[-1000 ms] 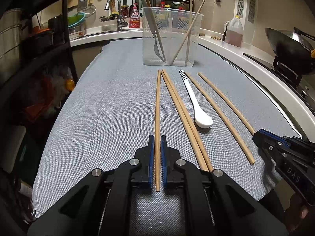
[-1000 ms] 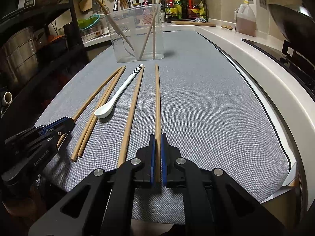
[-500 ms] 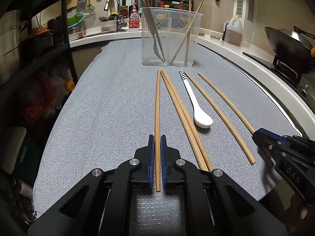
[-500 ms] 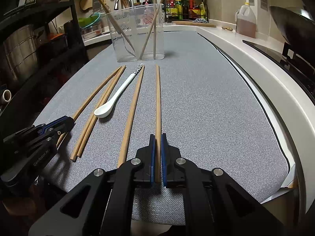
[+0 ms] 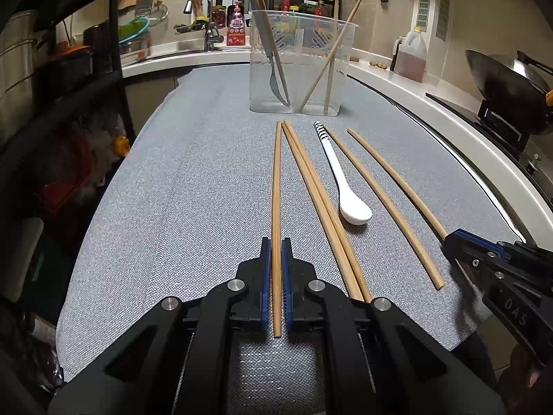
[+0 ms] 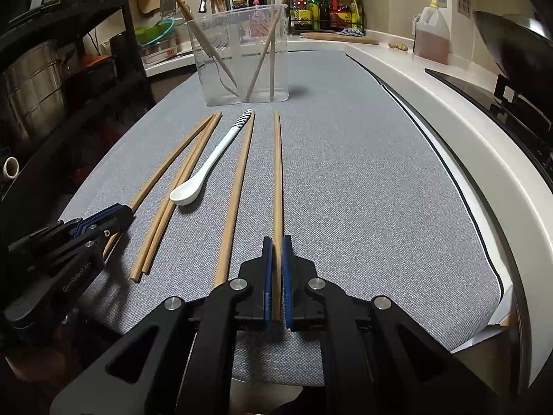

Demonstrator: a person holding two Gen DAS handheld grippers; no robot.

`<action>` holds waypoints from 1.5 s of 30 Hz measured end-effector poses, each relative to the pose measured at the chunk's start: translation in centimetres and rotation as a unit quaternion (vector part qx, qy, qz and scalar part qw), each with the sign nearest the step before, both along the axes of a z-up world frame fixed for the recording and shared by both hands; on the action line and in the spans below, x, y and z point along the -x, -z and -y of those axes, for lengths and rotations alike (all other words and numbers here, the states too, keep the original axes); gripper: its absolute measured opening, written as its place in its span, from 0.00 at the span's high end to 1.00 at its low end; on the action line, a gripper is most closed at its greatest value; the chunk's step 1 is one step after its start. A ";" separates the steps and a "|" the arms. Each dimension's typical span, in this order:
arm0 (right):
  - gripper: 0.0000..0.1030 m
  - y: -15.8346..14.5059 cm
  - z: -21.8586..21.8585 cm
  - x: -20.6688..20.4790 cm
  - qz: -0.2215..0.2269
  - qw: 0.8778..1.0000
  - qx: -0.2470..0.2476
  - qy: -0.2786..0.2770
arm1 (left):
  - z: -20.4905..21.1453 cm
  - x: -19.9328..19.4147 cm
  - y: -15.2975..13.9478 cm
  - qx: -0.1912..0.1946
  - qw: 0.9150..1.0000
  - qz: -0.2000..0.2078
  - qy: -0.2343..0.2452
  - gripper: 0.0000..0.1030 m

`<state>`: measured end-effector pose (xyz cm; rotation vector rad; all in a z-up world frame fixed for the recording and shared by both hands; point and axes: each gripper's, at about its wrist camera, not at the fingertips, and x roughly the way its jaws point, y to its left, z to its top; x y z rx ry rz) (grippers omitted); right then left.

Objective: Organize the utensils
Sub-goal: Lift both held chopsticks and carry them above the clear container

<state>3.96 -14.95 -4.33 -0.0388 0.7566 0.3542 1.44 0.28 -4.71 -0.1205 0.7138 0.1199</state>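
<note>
Chopsticks [image 5: 312, 186] beside white spoon [image 5: 340, 180], clear bin [image 5: 300, 65] behind, each tool [image 5: 275, 252] [image 6: 276, 252] clamping an outer chopstick

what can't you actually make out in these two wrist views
- Left wrist view: near ends of the paired wooden chopsticks are hidden behind the left gripper.
- Right wrist view: near end of the second wooden chopstick is hidden behind the right gripper.
- Both views: labels on the spice-rack bottles are too small to read.
- Left wrist view: the dark wok is cut off by the fisheye edge.

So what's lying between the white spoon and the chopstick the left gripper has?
Two chopsticks lying side by side, seen in the left wrist view between the white spoon and the gripped chopstick.
</note>
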 end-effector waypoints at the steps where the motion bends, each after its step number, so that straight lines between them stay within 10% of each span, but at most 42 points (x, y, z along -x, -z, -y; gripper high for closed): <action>1: 0.95 -0.2 0.0 0.2 0.002 1.000 0.000 -0.001 | 0.0 0.1 -0.1 -0.001 1.000 0.002 0.000 0.94; 24: 0.95 -9.7 2.1 2.4 0.096 0.995 -0.036 -0.002 | 0.4 2.6 -7.6 -0.027 0.996 0.080 0.021 0.94; 45: 0.95 -18.0 0.8 -3.5 0.133 0.988 -0.077 -0.018 | -4.0 -3.4 -18.1 0.014 0.993 0.112 0.046 0.94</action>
